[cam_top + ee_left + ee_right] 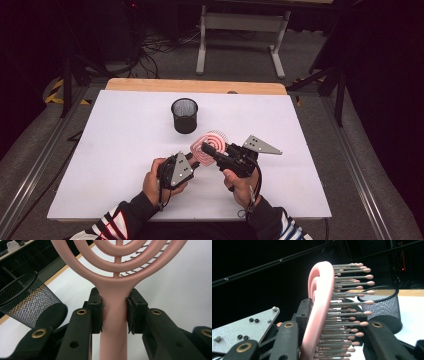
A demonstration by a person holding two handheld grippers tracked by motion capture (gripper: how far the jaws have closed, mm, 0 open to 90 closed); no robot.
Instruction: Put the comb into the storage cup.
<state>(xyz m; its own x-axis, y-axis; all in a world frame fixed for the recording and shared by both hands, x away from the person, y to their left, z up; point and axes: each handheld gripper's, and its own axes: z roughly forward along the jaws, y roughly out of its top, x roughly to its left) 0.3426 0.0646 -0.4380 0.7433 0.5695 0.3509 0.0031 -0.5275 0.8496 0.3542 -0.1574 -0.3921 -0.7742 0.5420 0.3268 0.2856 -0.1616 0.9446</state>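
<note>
Striped sleeves, two of them, enter at the near edge of the high view; each hand carries one gripper. No brand, label or writing can be read on anything.

Left gripper [192, 161]: its jaws are clamped on the handle of one pink hairbrush [210, 145]; in the left gripper view the pads press both sides of the handle just below where it widens into the round head.

Right gripper [209, 150]: comes in from the right and is closed across the brush head. In the right gripper view one jaw lies against the smooth pink back, the other sits on the bristle side, with the bristles [347, 312] pointing out past it. Bristles are grey pins with pink ball tips, in many rows, too many to count.

Brush position: held between the two grippers above the white table [125, 150], right of centre and towards the near half. Head is made of concentric pink rings with open gaps.

Grey three-cornered plates: two, one on each gripper; the right one [261, 145] juts out to the right.

Farther off: one black mesh cup [184, 115], upright, standing apart from the brush, beyond it and slightly left. Nothing lies between cup and brush.

Beyond the table's wooden far edge [195, 85]: grey floor, loose black cables, and one white frame stand [240, 37] with two legs.
</note>
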